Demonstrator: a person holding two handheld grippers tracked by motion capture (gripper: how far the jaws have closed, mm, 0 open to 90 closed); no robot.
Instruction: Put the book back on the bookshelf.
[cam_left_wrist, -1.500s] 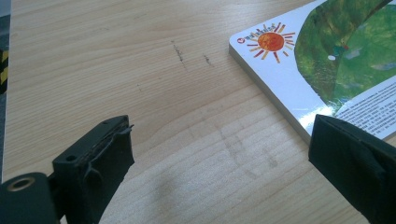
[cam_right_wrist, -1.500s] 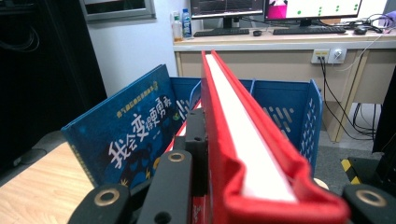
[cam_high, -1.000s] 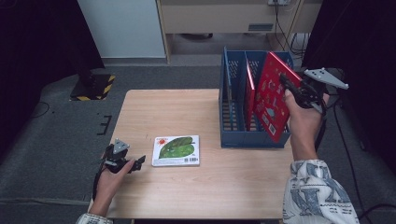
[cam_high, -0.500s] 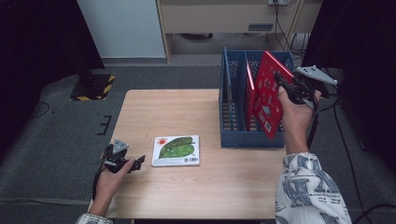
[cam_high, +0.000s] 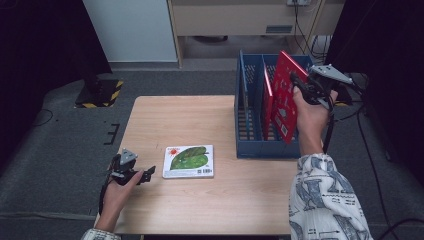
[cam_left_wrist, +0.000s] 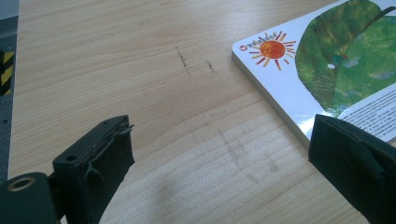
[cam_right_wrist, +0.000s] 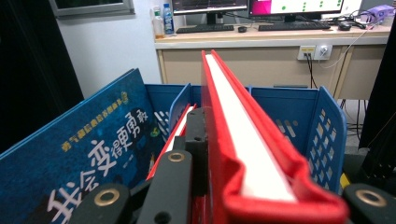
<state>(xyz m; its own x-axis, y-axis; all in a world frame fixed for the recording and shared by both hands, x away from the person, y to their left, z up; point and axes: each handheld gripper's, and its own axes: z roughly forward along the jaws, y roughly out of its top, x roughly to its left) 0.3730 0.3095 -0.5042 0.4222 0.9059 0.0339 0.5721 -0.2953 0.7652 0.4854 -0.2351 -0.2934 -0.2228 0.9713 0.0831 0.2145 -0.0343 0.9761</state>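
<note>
The right gripper (cam_high: 299, 85) has its jaws clamped on the upper edge of a red book (cam_high: 284, 102), which hangs tilted over the right-hand slots of the blue rack (cam_high: 245, 100) at the far right of the table (cam_high: 200, 120). In the right gripper view the red book (cam_right_wrist: 243, 140) runs straight out between the jaws, its white page block facing up, with a jaw pressed against its left cover. A second, thinner red book (cam_high: 267, 95) stands in the rack just beside the held one, and a blue book (cam_right_wrist: 84, 158) with printed characters leans at the left of that view. The left gripper (cam_high: 142, 175) rests low on the near left of the table with its jaws wide apart and nothing between them; a leaf-covered book (cam_high: 189, 161) lies flat just beside it, its near corner close to one jaw in the left gripper view (cam_left_wrist: 327, 70). Compared with a second ago, the right hand has carried the red book a little leftward, further in over the rack, while the left gripper and the leaf-covered book have stayed where they were.
</note>
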